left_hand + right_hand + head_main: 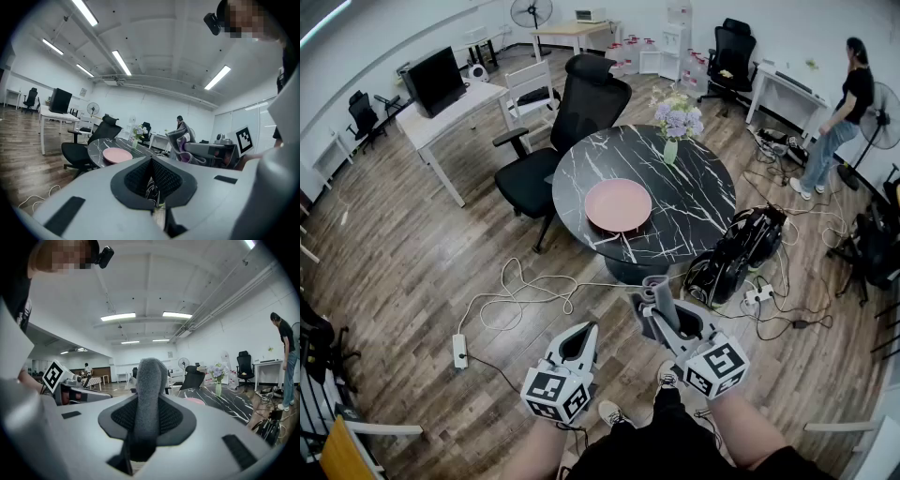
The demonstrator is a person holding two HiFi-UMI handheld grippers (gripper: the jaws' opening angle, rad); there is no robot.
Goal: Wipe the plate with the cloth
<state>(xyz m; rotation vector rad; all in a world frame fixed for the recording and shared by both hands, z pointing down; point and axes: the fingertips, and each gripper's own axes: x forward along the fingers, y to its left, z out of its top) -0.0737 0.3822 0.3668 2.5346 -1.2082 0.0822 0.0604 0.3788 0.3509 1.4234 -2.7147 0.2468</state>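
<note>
Gripping a folded grey fuzzy cloth [148,394] that sticks up between their pads, the right tongs [659,298] hang at the lower middle of the head view; the left tongs [580,339], just beside them to the left, are closed on nothing; the round pink plate [618,204] lies on the round black marble-patterned desk [694,202] at mid-frame, well apart from both tongs; white cables [516,300] trail over the wooden floor [412,281] between; a pale green vase of lilac flowers [671,148] stands on the desk's far side.
</note>
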